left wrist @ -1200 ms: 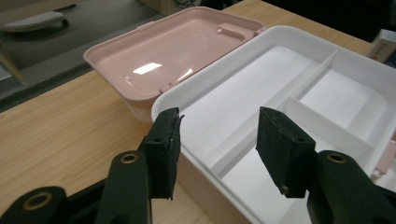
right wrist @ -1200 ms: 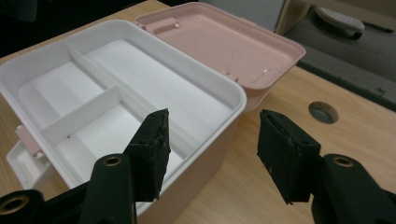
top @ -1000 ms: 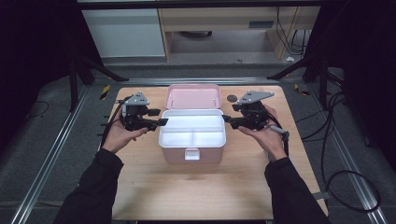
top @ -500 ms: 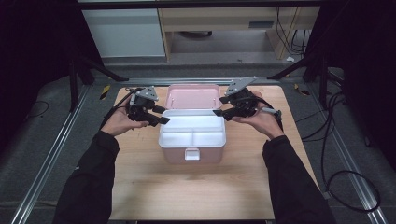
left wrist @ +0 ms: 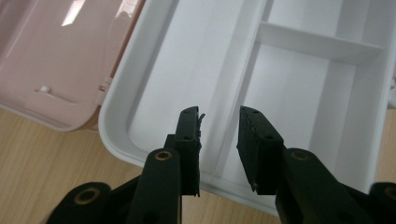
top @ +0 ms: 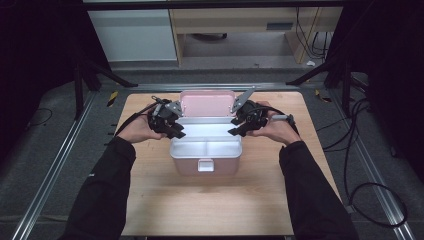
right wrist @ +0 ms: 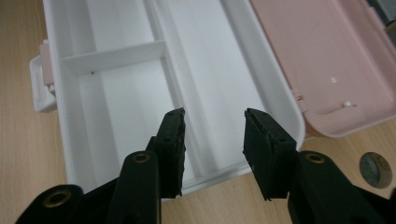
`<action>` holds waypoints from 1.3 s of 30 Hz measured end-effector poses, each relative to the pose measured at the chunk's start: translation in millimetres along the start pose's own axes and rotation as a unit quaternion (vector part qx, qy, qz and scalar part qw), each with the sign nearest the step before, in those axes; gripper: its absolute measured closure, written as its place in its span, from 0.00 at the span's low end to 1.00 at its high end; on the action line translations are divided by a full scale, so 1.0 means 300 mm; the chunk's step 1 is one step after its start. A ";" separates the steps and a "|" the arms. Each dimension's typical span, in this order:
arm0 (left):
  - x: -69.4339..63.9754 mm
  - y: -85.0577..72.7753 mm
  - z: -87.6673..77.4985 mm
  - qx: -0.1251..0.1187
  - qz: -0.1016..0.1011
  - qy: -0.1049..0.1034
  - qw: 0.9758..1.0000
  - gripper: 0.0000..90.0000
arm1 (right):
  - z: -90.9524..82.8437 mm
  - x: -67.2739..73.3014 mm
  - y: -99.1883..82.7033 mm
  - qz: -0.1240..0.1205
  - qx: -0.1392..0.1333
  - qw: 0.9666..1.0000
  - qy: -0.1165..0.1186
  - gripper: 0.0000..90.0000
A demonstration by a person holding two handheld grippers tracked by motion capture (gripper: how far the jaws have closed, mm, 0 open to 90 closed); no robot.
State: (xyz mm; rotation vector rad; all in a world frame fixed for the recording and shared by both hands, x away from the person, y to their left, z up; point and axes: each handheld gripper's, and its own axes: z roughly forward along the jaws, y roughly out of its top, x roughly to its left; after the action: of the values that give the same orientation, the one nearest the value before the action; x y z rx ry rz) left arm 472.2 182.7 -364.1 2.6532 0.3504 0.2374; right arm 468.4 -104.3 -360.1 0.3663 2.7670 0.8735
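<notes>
Both tongs, left [top: 176, 131] and right [top: 235, 128], have just been narrowing, still parted and empty, flanking the white tray [top: 206, 148] of the pink box [top: 207, 104], likely to lift it.

Dim lab bay, light pooled on a wooden table.
Light wood table top [top: 210, 200] sits on grey carpet floor [top: 55, 150], aluminium rails [top: 60, 172] running along both sides. Behind it: white cabinet [top: 131, 32] at left, beige open-fronted desk unit [top: 240, 25] at right, cables hanging there. Black stand legs [top: 100, 75] flank the table. Black cables [top: 360, 165] loop over the floor at right. Edges fall to darkness.
</notes>
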 end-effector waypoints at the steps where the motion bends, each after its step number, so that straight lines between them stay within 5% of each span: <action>1: 0.001 0.000 0.007 0.006 0.000 -0.004 1.000 0.79 | 0.010 0.004 0.001 -0.005 0.008 1.000 0.004 0.67; 11: 0.004 -0.004 0.059 0.058 0.013 -0.011 0.998 0.83 | 0.092 0.014 0.007 -0.013 0.090 0.996 0.021 0.76; 20: 0.009 0.022 0.076 0.097 0.029 -0.019 0.995 0.88 | 0.116 0.000 0.015 -0.018 0.116 0.992 0.042 0.86; 39: 0.020 0.051 0.066 0.124 0.046 -0.050 0.990 0.95 | 0.130 -0.013 0.042 -0.013 0.152 0.987 0.047 0.92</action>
State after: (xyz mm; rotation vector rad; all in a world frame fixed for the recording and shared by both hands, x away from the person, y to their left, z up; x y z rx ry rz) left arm 485.4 163.1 -373.9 2.9174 0.2400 0.0939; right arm 484.9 -74.7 -383.3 0.3444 2.9896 0.4719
